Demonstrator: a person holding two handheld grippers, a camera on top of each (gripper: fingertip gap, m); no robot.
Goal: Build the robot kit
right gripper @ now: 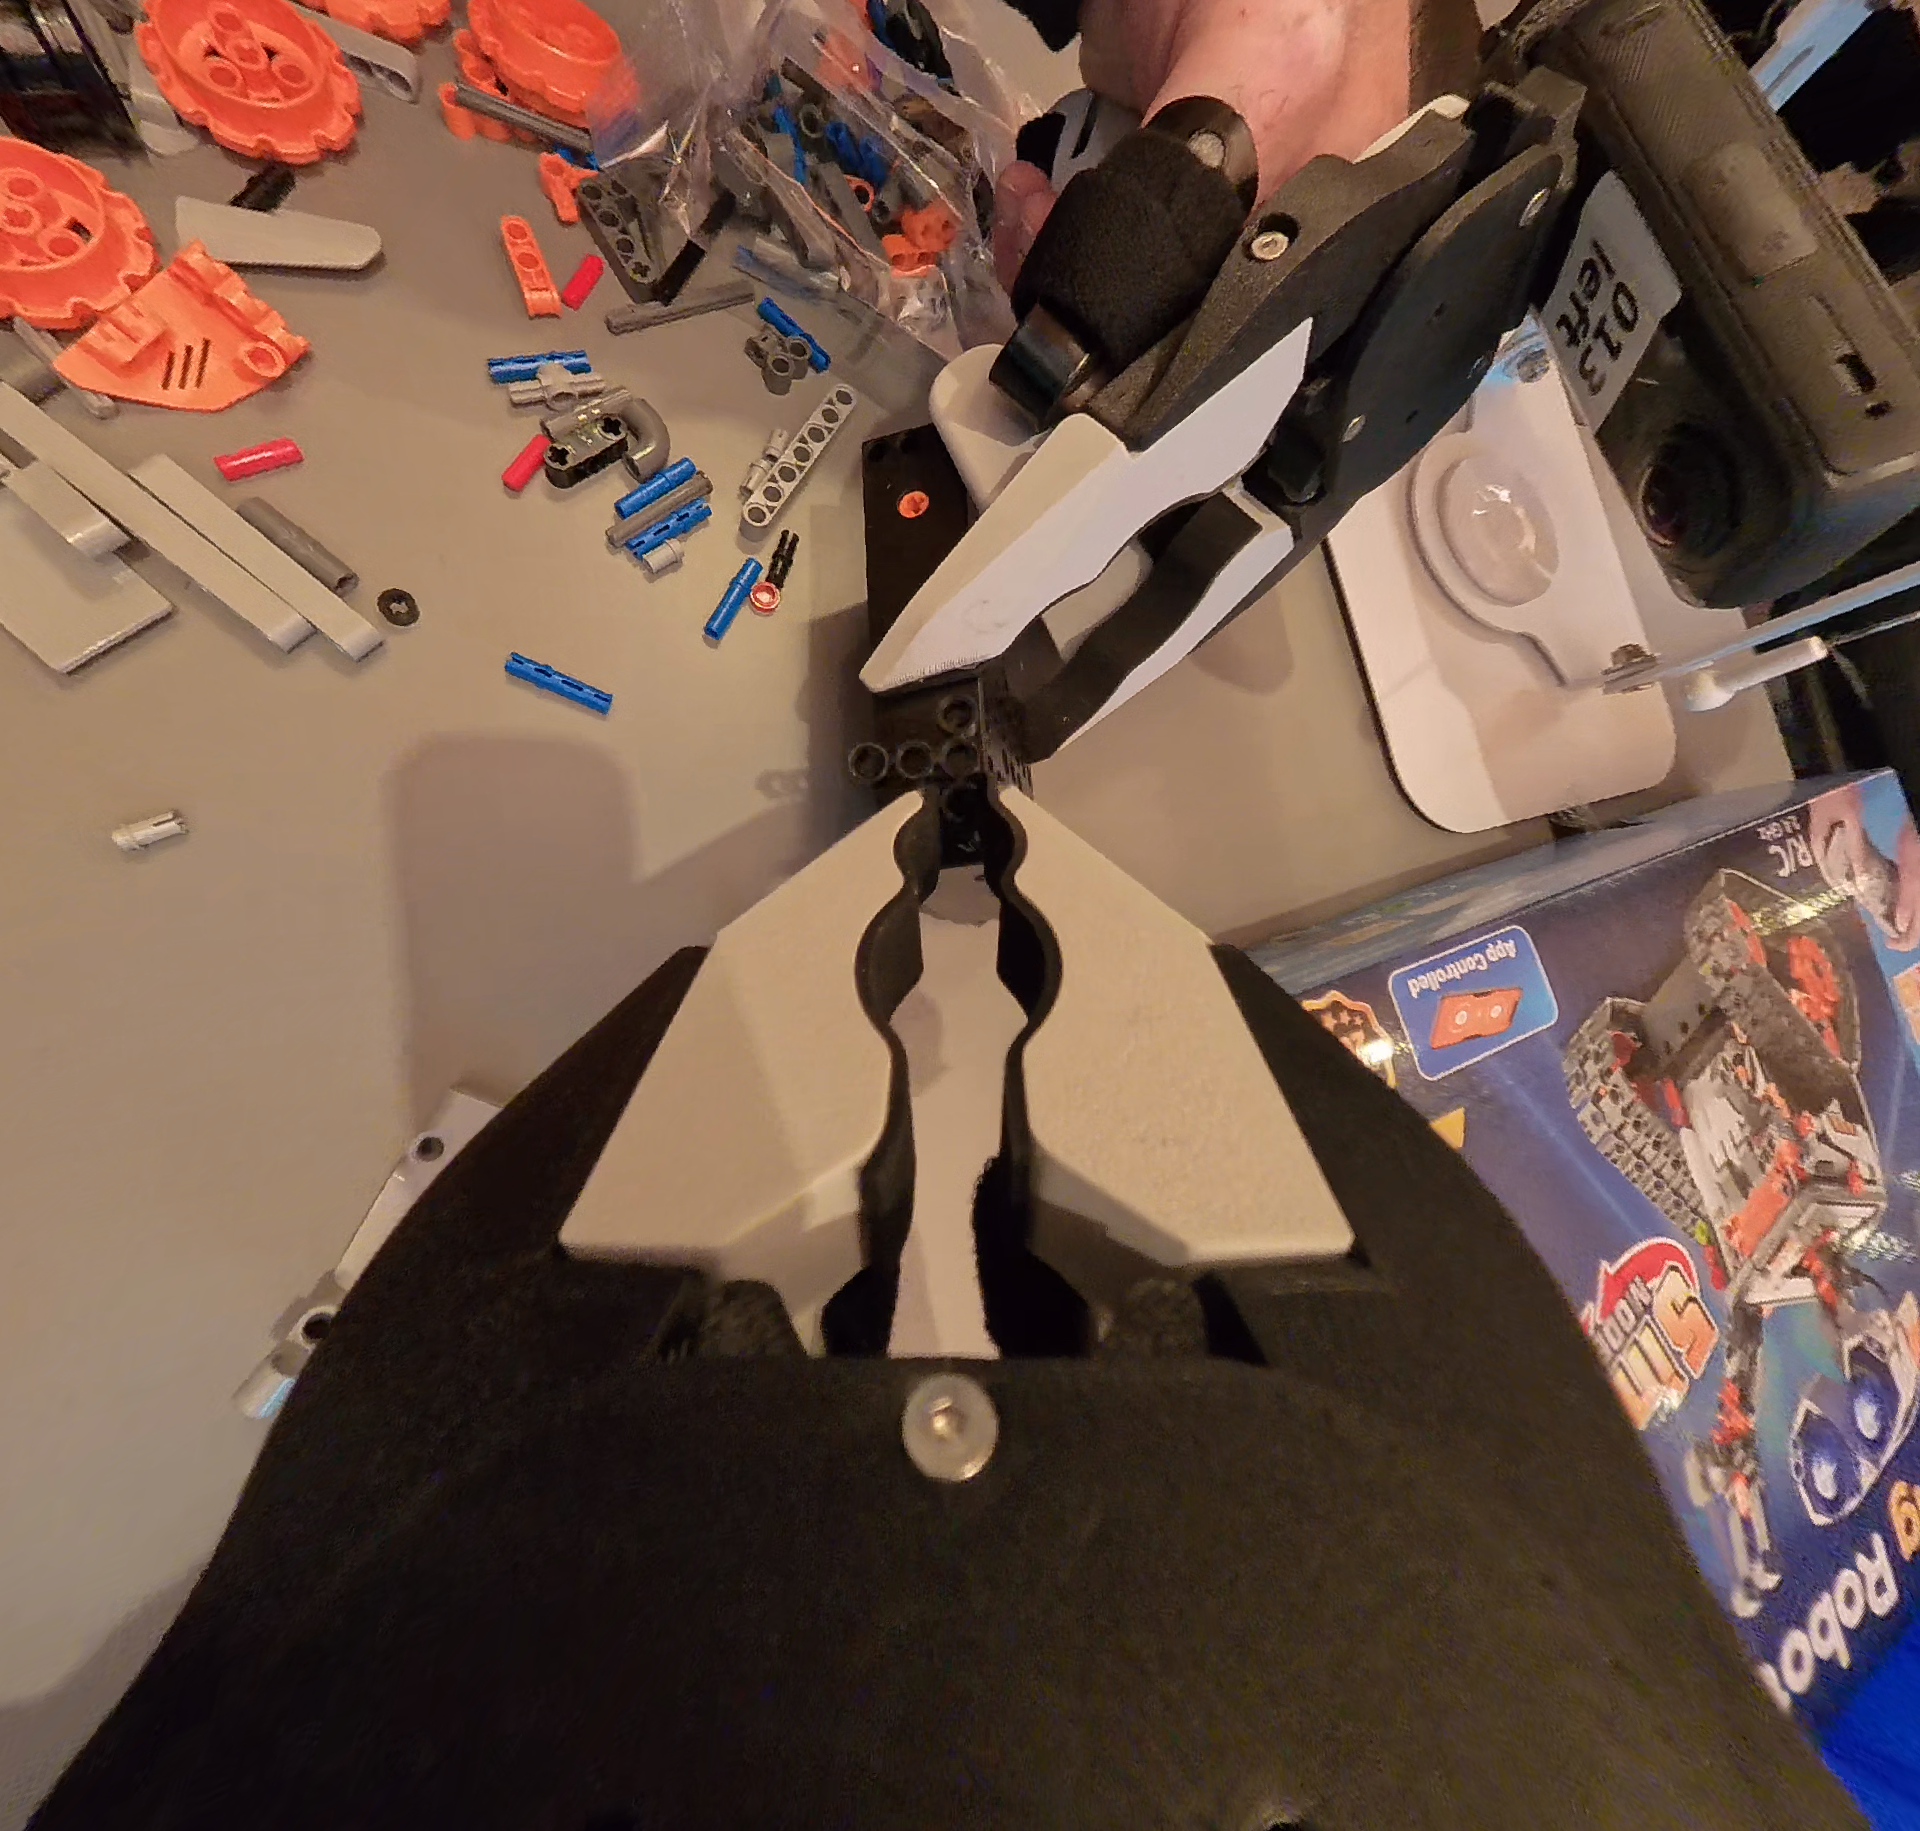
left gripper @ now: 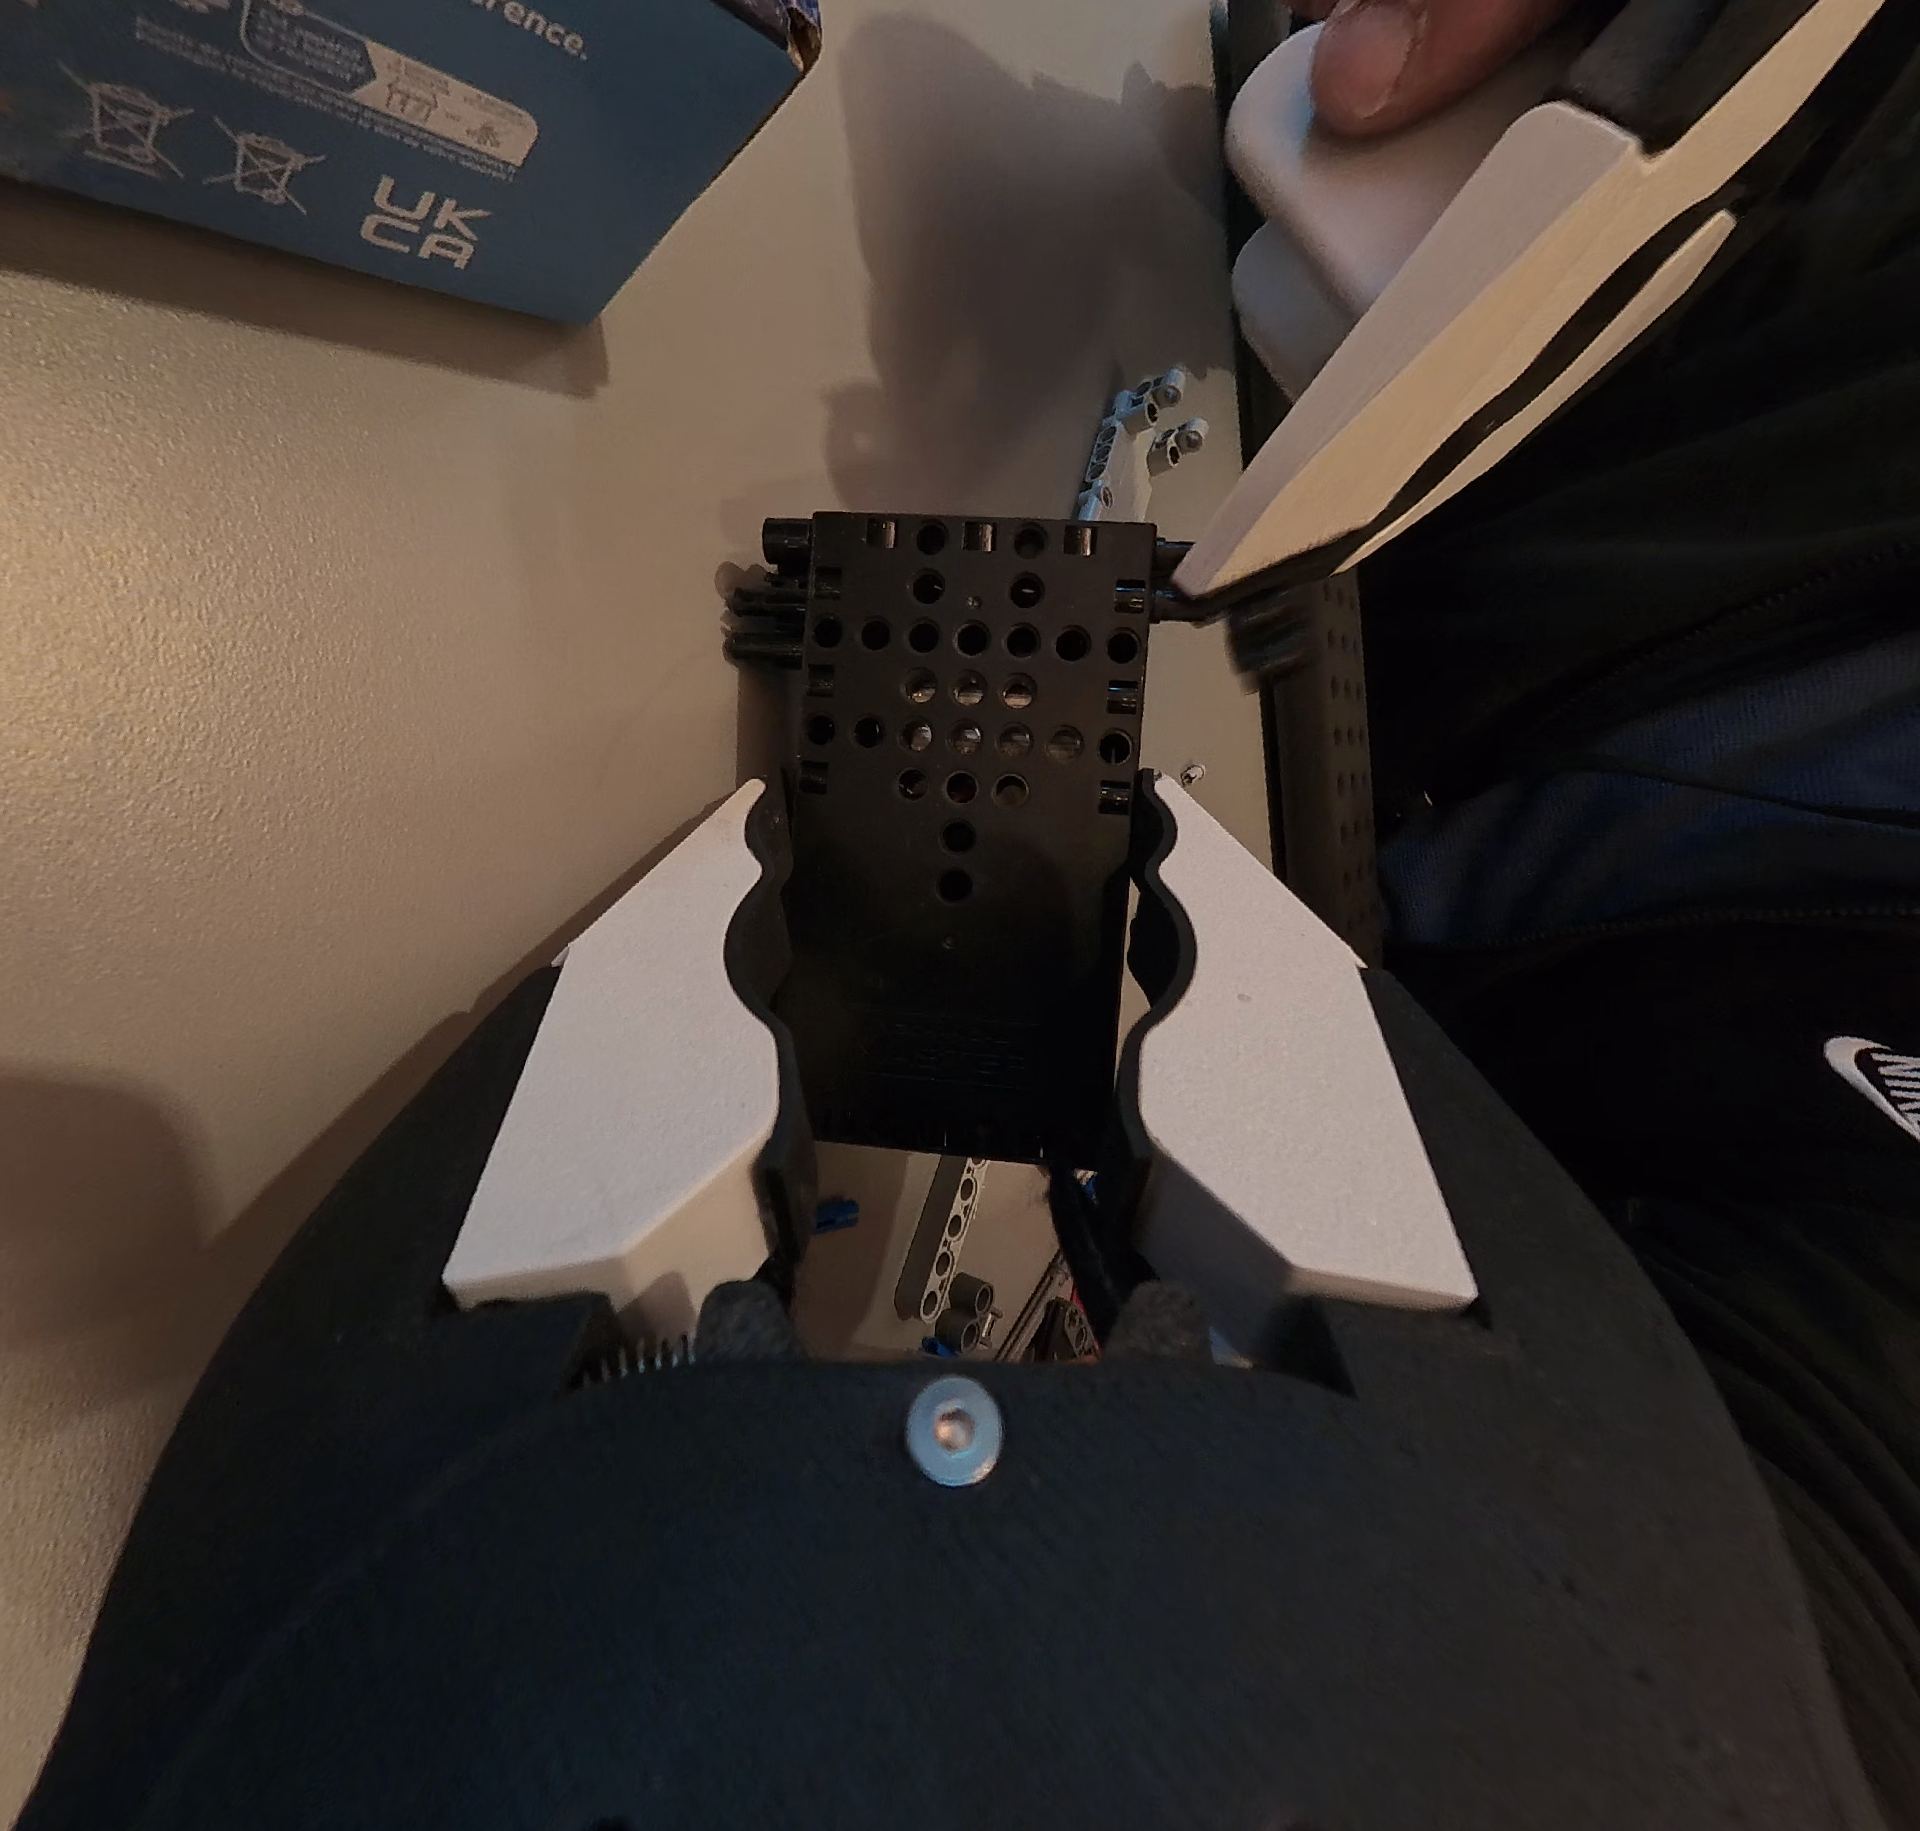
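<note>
My left gripper (left gripper: 956, 794) is shut on a black perforated block (left gripper: 971, 701), clamping its long sides and holding it above the table. In the right wrist view the left gripper (right gripper: 966, 711) comes in from the upper right with the block (right gripper: 899, 555), a hand on its handle. My right gripper (right gripper: 958, 810) is shut on a small black connector piece (right gripper: 961, 831) at the block's near end, beside black holed beams (right gripper: 914, 758). In the left wrist view the right gripper (left gripper: 1195, 586) pinches this piece at the block's far right corner.
A blue toy box (right gripper: 1610, 1106) lies at the right; it also shows in the left wrist view (left gripper: 312, 98). Orange wheels (right gripper: 244, 56), a clear bag of parts (right gripper: 790, 119), grey beams (right gripper: 208, 534) and blue pins (right gripper: 556, 682) are scattered on the grey table. A white device (right gripper: 1507, 638) sits behind. Across from one pair of fingers to the other is roughly 5 cm. The left tips stand about 25 cm off the white device (right gripper: 1507, 638).
</note>
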